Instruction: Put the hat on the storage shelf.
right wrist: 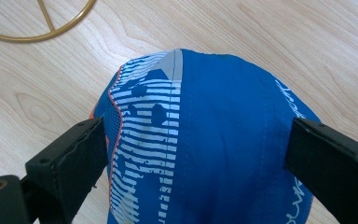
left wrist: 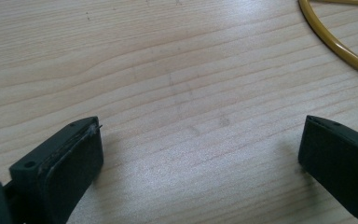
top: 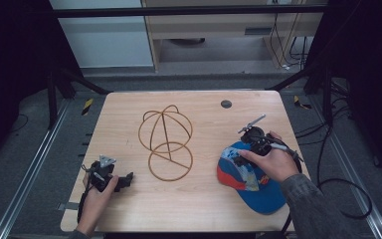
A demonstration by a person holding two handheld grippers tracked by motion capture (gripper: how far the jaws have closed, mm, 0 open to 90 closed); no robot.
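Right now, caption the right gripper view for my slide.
Open right gripper straddling the blue cap on the wooden table.

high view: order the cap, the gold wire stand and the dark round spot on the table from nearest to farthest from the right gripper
1. The cap, directly under the right gripper, at the table's right front.
2. The gold wire stand, to its left, mid-table.
3. The dark round spot, beyond it near the far edge; not far behind the stand, but the stand's ring reaches closer.

A blue cap [top: 251, 177] with white stripes and orange trim lies crown-up near the table's right front edge.
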